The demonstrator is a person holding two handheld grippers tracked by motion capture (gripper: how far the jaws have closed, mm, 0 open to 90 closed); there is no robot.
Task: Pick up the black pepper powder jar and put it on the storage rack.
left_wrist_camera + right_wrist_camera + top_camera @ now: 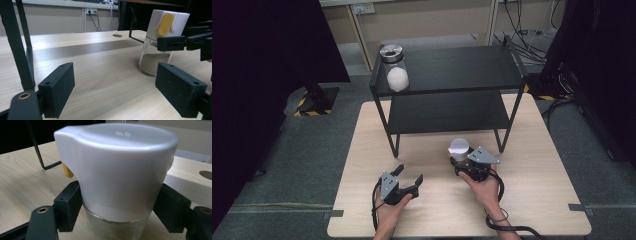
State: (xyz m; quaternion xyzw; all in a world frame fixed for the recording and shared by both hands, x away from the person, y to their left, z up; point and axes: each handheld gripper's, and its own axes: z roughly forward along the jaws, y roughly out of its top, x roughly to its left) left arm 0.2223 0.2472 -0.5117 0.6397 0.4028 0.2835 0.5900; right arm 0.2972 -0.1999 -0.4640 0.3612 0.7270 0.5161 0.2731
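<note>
Light wooden table [532, 200], black two-tier shelf [462, 70] on it, grey carpet floor [302, 150], cables [524, 30] behind.

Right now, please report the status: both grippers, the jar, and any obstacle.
Right gripper shut on the jar, jar standing on the table. Left gripper open, holding nothing. Black shelf just behind the jar.
</note>
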